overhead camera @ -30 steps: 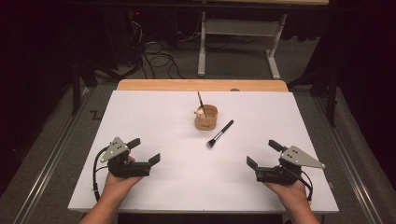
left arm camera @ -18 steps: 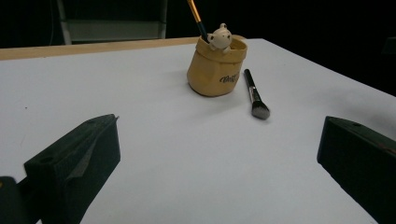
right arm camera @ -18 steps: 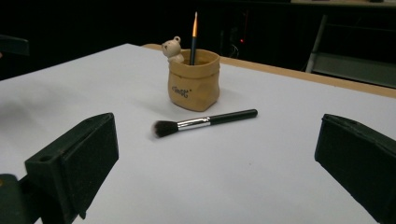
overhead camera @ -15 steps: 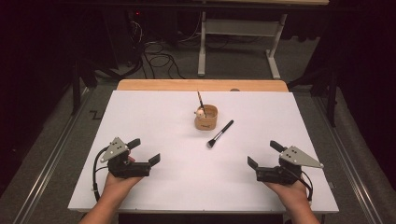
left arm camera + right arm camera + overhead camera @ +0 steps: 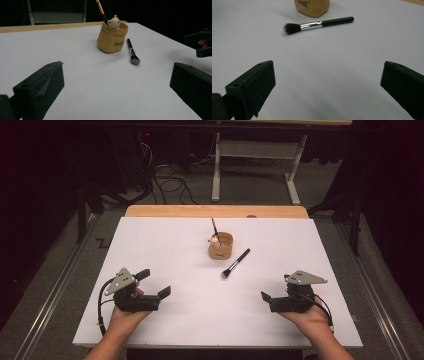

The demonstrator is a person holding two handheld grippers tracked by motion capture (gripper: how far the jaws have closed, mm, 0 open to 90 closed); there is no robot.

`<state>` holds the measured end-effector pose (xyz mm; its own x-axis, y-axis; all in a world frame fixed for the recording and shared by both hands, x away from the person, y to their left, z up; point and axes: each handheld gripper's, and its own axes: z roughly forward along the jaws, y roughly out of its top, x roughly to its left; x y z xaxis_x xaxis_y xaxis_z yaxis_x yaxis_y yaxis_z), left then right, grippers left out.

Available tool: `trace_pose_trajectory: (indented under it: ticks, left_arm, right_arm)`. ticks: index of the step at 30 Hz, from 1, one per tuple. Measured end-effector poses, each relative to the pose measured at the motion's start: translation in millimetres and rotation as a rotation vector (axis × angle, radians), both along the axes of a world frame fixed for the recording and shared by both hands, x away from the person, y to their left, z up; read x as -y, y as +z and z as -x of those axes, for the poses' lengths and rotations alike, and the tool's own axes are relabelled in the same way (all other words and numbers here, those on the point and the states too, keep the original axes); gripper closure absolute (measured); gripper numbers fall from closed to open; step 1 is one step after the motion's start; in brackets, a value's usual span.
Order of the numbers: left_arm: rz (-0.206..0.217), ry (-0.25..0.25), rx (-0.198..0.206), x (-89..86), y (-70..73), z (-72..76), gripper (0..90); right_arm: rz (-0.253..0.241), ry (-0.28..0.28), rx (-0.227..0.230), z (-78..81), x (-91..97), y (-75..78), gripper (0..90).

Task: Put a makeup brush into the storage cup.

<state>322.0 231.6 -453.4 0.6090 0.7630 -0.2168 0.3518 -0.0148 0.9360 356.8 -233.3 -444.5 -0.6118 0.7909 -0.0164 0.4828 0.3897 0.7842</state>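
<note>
One makeup brush [image 5: 235, 263] lies flat at the centre of the high view on the white table [image 5: 150, 245], just right of the tan holder [image 5: 220, 246] containing a second brush [image 5: 214, 228], with the left gripper [image 5: 154, 284] and right gripper [image 5: 272, 292] at lower frame, jaws apart, holding nothing.

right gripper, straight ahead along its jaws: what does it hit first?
Most likely the makeup brush, lying flat on the white table across the line of the right gripper, bristle end to the left in its view. The tan holder sits just behind it. Jaws stand wide open; the table between looks bare.
</note>
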Motion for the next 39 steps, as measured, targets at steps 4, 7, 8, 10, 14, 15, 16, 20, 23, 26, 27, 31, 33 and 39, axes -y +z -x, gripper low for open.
trace_pose_trajectory:
  ticks: [4, 7, 8, 10, 14, 15, 16, 20, 23, 26, 27, 31, 33, 39]
  left_arm:
    - [-0.005, 0.000, 0.006, -2.1, 1.6, 0.8, 0.2]
    - [0.000, 0.000, 0.011, -3.2, 2.8, 1.4, 0.2]
    - [0.001, -0.001, 0.012, -3.4, 3.1, 1.7, 0.2]
    - [0.005, -0.002, 0.014, -3.7, 3.6, 2.0, 0.1]
    - [0.004, -0.005, 0.014, -3.5, 3.7, 1.4, 0.1]
    - [-0.001, -0.007, 0.015, -3.6, 3.5, 1.0, 0.1]
    - [-0.005, -0.009, 0.016, -3.6, 3.4, 0.6, 0.1]
    - [-0.001, -0.012, 0.019, -3.2, 4.0, 0.5, 0.2]
    - [0.000, -0.011, 0.019, -3.2, 4.2, 0.5, 0.1]
    - [0.002, -0.011, 0.018, -3.0, 4.1, 0.6, 0.2]
    - [0.002, -0.011, 0.018, -3.1, 4.2, 0.6, 0.1]
    - [0.006, -0.010, 0.016, -3.1, 4.3, 0.9, 0.1]
    - [0.007, -0.010, 0.016, -3.0, 4.4, 1.0, 0.1]
    - [0.007, -0.010, 0.017, -3.4, 4.5, 0.8, 0.2]
  right_arm:
    - [0.046, 0.018, -0.057, -4.3, -4.1, -1.3, 0.4]
    - [0.091, 0.033, -0.101, -7.2, -7.4, -1.7, 0.4]
    - [0.103, 0.040, -0.112, -8.4, -8.4, -2.0, 0.4]
    - [0.124, 0.045, -0.143, -10.6, -10.4, -2.0, 0.7]
    - [0.184, 0.072, -0.202, -14.1, -13.4, -1.9, 1.1]
    - [0.202, 0.076, -0.227, -14.6, -14.2, -1.5, 1.1]
    - [0.228, 0.085, -0.240, -15.5, -14.9, -1.4, 1.1]
    - [0.310, 0.112, -0.298, -17.9, -19.7, 0.6, 1.5]
    - [0.377, 0.137, -0.339, -20.0, -23.2, 3.1, 1.8]
    - [0.428, 0.168, -0.372, -22.2, -27.1, 5.8, 2.0]
    - [0.451, 0.186, -0.381, -23.2, -28.6, 7.0, 2.2]
    - [0.536, 0.248, -0.408, -28.6, -34.2, 11.7, 3.9]
    - [0.558, 0.262, -0.402, -31.5, -37.0, 14.8, 4.9]
    - [0.540, 0.324, -0.325, -47.4, -47.8, 28.1, 11.0]
